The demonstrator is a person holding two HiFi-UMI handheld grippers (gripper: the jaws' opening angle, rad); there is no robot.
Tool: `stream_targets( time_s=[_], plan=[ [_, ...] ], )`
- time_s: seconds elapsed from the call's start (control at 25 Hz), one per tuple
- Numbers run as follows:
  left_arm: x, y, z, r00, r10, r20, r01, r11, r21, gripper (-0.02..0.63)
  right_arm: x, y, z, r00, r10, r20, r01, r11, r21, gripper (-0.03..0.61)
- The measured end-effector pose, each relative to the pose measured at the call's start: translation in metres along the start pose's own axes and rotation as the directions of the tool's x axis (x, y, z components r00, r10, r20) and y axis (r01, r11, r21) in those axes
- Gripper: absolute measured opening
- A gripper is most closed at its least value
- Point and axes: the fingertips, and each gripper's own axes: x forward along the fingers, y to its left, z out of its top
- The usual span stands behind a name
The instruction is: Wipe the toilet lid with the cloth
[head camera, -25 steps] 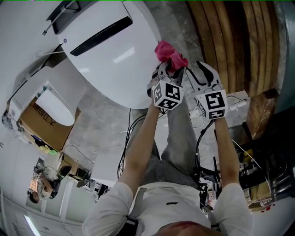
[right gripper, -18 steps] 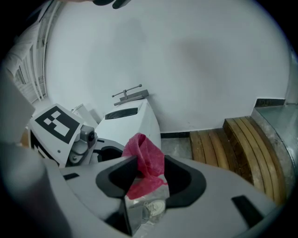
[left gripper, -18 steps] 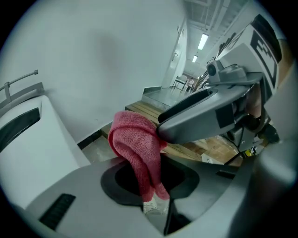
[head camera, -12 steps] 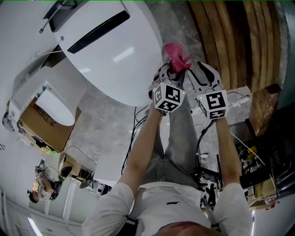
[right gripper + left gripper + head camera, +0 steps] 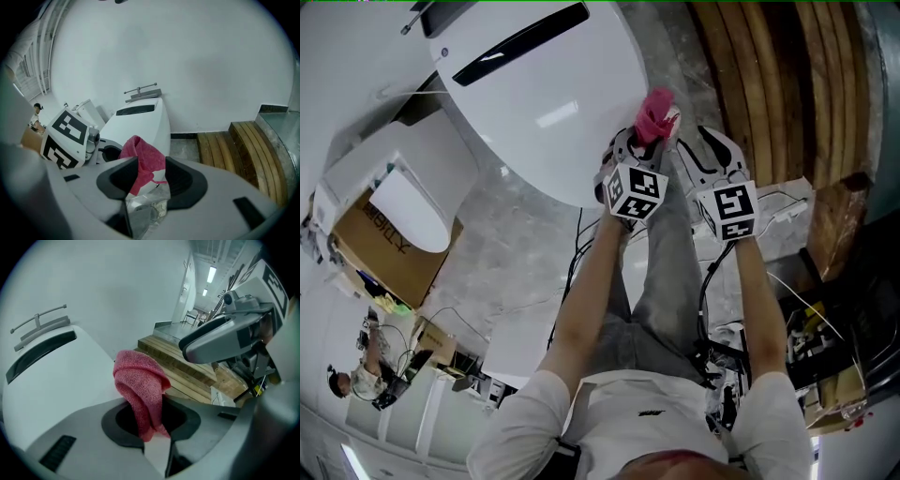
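Cardboard box (image 5: 382, 255) print unreadable; no other txt.

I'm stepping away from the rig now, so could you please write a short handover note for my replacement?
Left hand-held gripper: shut on the cloth.
Right hand-held gripper: jaws apart, empty, beside the left.
The cloth is at the edge of the lid, not on its top.
Done: no telling how much is wiped.
Left: set the cloth on the lid and wipe.
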Motion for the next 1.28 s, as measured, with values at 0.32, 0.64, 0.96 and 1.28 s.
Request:
stream_targets(
  time_s=[0.32,0.64,0.96,1.28],
  plan=[
    [-0.025,0.018,-0.028,0.999,0.051,0.015,-0.05,0.998,-0.044,0.109,0.008,0.043,0.005,0.999,0.036,-0.007,-0.036,0.996,-0.078,0.192],
    [-0.054,0.045,-0.062,0.994,0.103,0.026,-0.1,0.989,-0.105,0.109,0.021,0.083,0.003,0.997,0.074,-0.029,-0.078,0.988,-0.134,0.192],
    [-0.078,0.066,-0.091,0.989,0.146,0.027,-0.14,0.978,-0.156,0.109,0.035,0.12,0.007,0.992,0.118,-0.046,-0.124,0.975,-0.182,0.192],
    [-0.101,0.086,-0.119,0.984,0.175,0.016,-0.169,0.968,-0.188,0.109,0.045,0.158,0.014,0.986,0.153,-0.062,-0.163,0.963,-0.213,0.192]
  ],
)
